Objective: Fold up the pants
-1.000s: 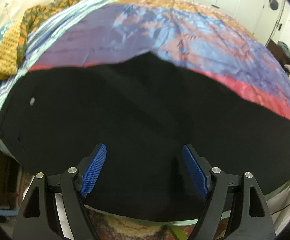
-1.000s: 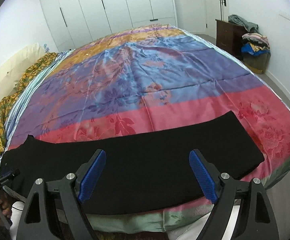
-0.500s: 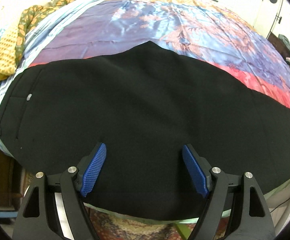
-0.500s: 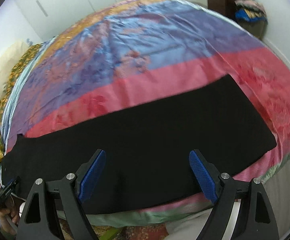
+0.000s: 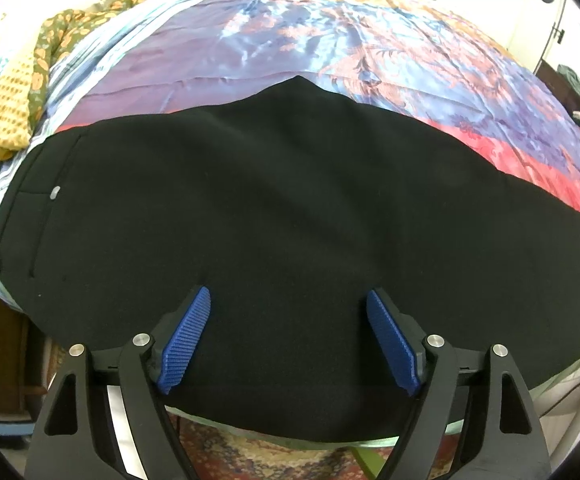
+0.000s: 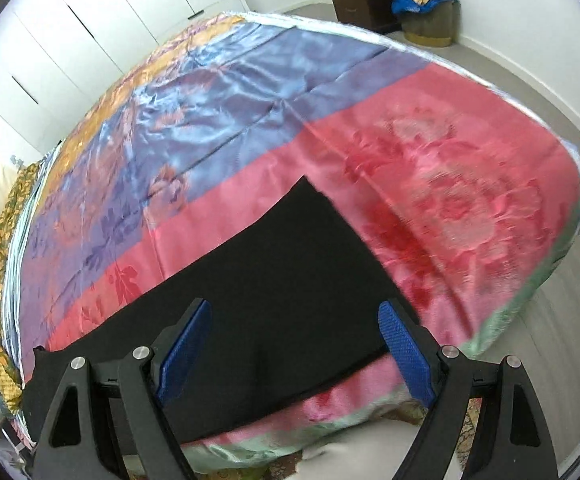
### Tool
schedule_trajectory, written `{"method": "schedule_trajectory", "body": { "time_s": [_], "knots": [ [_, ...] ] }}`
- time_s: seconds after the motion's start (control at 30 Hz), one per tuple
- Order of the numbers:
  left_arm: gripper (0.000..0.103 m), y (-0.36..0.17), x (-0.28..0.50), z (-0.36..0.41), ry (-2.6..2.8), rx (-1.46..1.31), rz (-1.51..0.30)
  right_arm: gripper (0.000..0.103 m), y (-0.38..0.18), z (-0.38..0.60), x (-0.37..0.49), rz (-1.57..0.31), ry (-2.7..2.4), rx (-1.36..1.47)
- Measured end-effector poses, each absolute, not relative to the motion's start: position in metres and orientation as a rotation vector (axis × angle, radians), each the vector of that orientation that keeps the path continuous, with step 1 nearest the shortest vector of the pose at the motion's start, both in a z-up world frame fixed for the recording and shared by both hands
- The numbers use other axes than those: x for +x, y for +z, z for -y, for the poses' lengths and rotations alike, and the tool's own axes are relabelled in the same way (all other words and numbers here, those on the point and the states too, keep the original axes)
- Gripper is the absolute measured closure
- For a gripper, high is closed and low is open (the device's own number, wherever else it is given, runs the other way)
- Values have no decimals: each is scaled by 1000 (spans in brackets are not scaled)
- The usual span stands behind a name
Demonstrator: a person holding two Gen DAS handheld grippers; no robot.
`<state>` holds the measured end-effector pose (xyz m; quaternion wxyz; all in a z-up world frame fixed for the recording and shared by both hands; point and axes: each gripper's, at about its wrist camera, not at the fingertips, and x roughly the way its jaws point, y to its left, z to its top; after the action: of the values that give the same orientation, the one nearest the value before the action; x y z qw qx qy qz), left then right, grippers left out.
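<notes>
You've got a bed [image 6: 490,216] covered edge to edge by a shiny satin bedspread [image 5: 330,40], banded purple-blue in the middle, pink-red floral toward your side, orange at the far side, pale green trim on the near edge. Black pants [image 5: 290,220] lie flat along the near edge on the pink band, legs stacked; waistband with a small silver button [image 5: 54,192] sits at the left, leg hem [image 6: 350,232] ends short of the right corner. A yellow-green patterned cloth [image 5: 14,120] lies bunched along the bed's left side.
</notes>
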<state>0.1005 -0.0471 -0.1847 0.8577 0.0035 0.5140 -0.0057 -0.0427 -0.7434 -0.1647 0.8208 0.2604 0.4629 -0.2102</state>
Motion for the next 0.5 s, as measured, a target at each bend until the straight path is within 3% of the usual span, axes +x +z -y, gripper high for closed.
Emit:
{"method": "schedule_trajectory", "body": {
  "time_s": [0.13, 0.27, 0.5],
  "knots": [
    [21, -185, 100, 46, -18, 1, -1078, 18, -155, 762, -62, -956, -487, 606],
    [19, -186, 101, 48, -13, 12, -1082, 18, -152, 770, -86, -839, -386, 865],
    [18, -186, 103, 50, -6, 7, -1092, 18, -191, 759, -84, -821, -285, 1122]
  ]
}}
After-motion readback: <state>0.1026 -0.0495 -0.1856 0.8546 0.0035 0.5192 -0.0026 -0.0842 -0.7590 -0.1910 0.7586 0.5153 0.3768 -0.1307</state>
